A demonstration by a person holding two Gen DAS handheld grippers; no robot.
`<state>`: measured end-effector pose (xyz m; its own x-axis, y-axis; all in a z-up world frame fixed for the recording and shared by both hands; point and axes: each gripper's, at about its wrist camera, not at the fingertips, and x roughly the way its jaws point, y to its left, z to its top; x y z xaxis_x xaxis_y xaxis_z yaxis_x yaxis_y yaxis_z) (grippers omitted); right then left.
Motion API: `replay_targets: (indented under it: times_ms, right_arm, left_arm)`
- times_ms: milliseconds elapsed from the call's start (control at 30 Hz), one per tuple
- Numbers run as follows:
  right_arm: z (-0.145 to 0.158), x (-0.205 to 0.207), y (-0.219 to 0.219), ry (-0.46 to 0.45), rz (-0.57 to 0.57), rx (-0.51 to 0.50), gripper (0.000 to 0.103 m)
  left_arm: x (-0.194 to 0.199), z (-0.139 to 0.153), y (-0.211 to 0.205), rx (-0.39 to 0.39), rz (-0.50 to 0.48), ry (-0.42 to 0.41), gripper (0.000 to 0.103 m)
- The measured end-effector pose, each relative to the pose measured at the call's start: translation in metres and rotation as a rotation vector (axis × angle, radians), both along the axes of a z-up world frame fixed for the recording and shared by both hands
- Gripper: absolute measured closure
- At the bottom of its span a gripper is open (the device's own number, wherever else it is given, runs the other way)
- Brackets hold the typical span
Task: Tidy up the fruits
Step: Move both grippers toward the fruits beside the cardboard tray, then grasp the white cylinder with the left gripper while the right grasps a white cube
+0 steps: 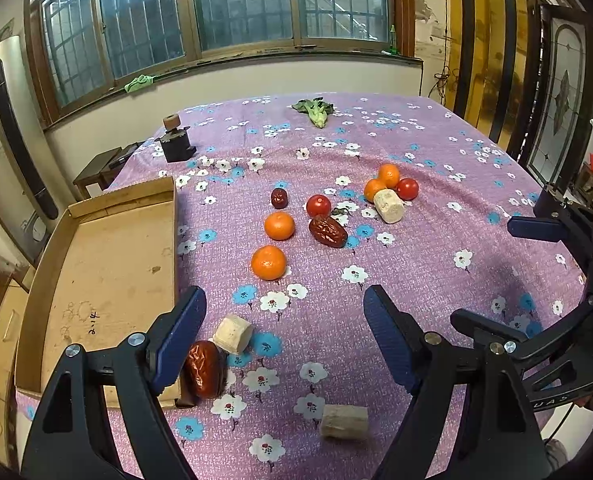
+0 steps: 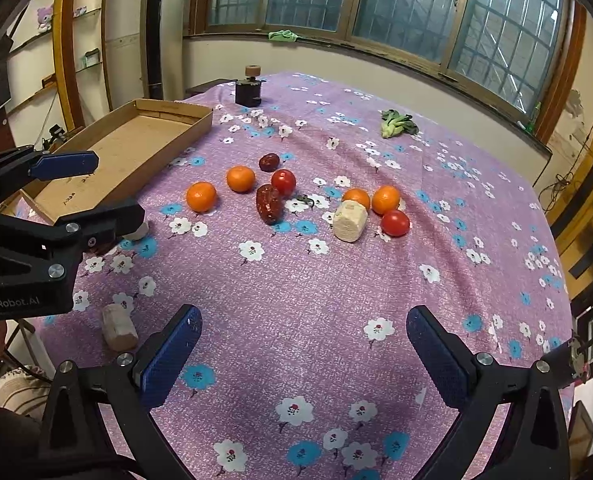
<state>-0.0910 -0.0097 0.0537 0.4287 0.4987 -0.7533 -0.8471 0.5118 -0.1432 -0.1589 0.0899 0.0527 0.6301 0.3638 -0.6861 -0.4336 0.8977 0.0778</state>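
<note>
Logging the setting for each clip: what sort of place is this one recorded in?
Most likely a room in a home, not a lab. A table under a purple floral tablecloth stands by barred windows, with a stained-glass door to one side and wall shelves holding a plush toy.

Open purple floral tablecloth (image 2: 296, 300) lies in front of the right gripper (image 2: 304, 344), whose jaws stand wide apart with nothing between them; the path ahead stays bare up to a pale cylinder (image 2: 349, 220) and a tomato (image 2: 395, 223); further back, oranges, dates and another tomato crowd together with only narrow gaps. The left gripper (image 1: 284, 332) — also spread wide — has a date (image 1: 204, 368) and a pale block (image 1: 232, 335) just beside its left finger; the cardboard tray (image 1: 172, 240) wall closes off that side; another pale block (image 1: 344, 422) lies near, low between the fingers.
</note>
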Motion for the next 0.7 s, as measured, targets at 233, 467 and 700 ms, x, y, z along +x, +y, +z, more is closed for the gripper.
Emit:
replay_targets:
  times_ms: [233,467,700]
  right_arm:
    - [-0.0004,-0.0002,0.0003,0.0,0.001,0.001,0.0]
    - [-0.002,0.0002,0.0006,0.0,0.004,-0.006,0.0]
    - [-0.004,0.0016,-0.0008,0.006,0.001,-0.004,0.0]
  left_arm:
    - [-0.0036,-0.0027,-0.0013,-0.009,-0.004,0.003,0.022]
    - [-0.0046,-0.0055,-0.0008,-0.018,-0.006,0.01,0.022]
    - [-0.0062,-0.0056,-0.0007,-0.023,-0.006,0.012,0.022]
